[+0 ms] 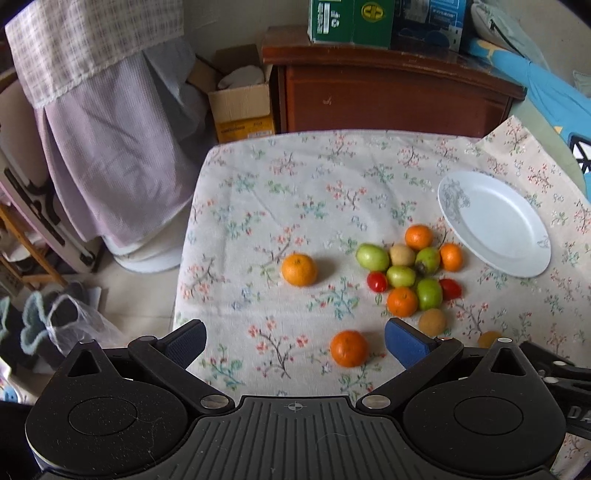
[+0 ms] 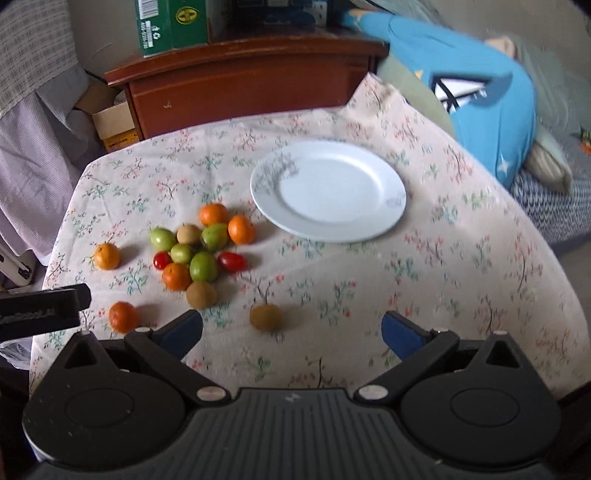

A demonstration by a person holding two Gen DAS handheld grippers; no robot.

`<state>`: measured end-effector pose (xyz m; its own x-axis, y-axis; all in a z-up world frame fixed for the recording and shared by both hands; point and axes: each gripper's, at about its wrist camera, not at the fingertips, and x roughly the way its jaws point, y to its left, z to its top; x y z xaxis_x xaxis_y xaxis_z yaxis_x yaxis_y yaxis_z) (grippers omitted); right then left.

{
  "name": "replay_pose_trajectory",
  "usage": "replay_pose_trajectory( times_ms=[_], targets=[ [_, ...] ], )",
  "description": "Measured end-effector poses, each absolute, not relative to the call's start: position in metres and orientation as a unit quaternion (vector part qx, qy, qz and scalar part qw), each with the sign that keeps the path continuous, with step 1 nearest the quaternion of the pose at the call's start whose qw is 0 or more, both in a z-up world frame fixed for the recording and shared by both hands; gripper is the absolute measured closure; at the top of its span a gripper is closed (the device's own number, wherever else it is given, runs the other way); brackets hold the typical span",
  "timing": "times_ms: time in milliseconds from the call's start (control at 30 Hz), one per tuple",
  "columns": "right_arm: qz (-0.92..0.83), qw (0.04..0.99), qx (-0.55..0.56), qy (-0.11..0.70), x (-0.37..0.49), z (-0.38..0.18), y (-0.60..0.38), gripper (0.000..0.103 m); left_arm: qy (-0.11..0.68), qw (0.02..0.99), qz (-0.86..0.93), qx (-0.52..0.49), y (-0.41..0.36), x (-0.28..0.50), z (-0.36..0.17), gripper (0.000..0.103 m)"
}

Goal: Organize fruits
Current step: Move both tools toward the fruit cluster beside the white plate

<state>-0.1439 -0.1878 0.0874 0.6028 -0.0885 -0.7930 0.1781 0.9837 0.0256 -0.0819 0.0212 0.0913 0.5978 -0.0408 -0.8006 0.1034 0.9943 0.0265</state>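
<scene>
On the surface: floral cloth carrying loose fruit and one white plate, bare.
Fruit cluster: oranges, green fruits, red tomatoes and brown fruits, bunched just beside the plate.
Strays: near orange, far orange, lone brown fruit, all apart from the cluster.
Left gripper: jaws spread wide, holding nothing; near orange lies between them, untouched.
Right gripper: jaws spread wide, holding nothing; lone brown fruit lies just ahead.
Step in hand: opening stage, judged; no fruit on the plate yet.
Next move: lower onto a stray, close gently on the round skin, carry to the plate.
Writing: green box on the wooden cabinet bears a round yellow emblem; small print unreadable.
</scene>
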Motion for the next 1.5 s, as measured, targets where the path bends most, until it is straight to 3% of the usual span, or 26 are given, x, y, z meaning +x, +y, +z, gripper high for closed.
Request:
replay_pose_trajectory(
  times_ms=[467,1500],
  targets=[
    [-0.072,0.883,0.021,0.462,-0.099,0.072,-0.194,0.001,0.459,0.886,-0.013,0.061,0.017,-0.064,0.079,0.000],
    [-0.030,0.865,0.016,0.500,-0.095,0.042,-0.179,0.001,0.484,0.870,-0.019,0.089,0.013,-0.070,0.053,0.000]
  ],
)
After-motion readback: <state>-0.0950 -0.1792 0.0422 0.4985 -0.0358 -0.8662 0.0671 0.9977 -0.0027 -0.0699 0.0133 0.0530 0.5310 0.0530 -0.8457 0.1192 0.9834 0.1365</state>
